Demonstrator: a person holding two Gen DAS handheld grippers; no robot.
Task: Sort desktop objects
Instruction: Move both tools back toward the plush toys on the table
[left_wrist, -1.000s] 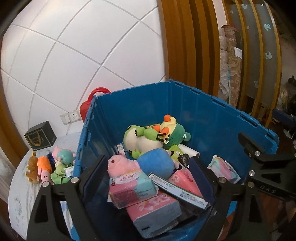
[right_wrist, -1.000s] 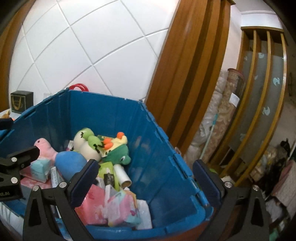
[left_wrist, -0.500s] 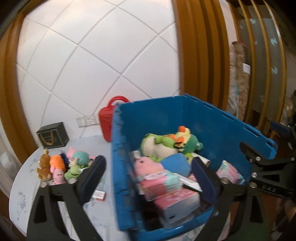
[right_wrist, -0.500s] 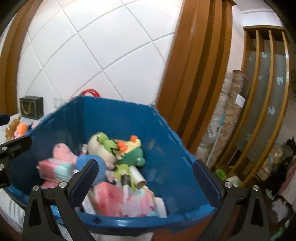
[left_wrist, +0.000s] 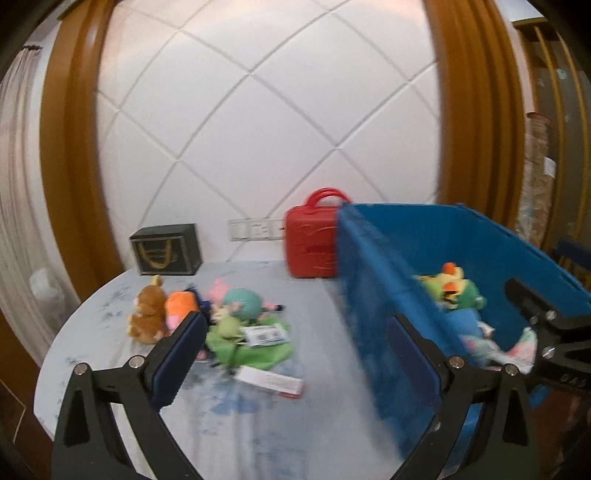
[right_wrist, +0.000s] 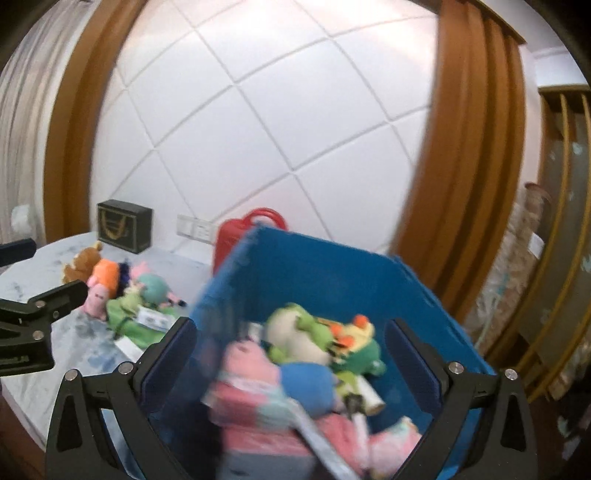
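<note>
A blue crate (left_wrist: 373, 306) stands on the right of a round marbled table (left_wrist: 258, 424) and holds plush toys and pink packs (right_wrist: 258, 402). A cluster of small plush toys (left_wrist: 207, 314) with a green cloth item (left_wrist: 258, 350) lies on the table's left. A flat white-and-red pack (left_wrist: 273, 382) lies in front of them. My left gripper (left_wrist: 295, 362) is open and empty over the table, left of the crate. My right gripper (right_wrist: 291, 365) is open and empty above the crate (right_wrist: 332, 266). The plush cluster also shows in the right wrist view (right_wrist: 122, 291).
A red case with a handle (left_wrist: 312, 240) stands behind the crate by the wall. A dark gift box (left_wrist: 166, 253) sits at the table's back left. A wall socket strip (left_wrist: 255, 229) is between them. Wooden panels flank the white tiled wall.
Both grippers have pulled back and swung left. The left gripper has left the crate and is now over the table. Both views are blurred with motion.
</note>
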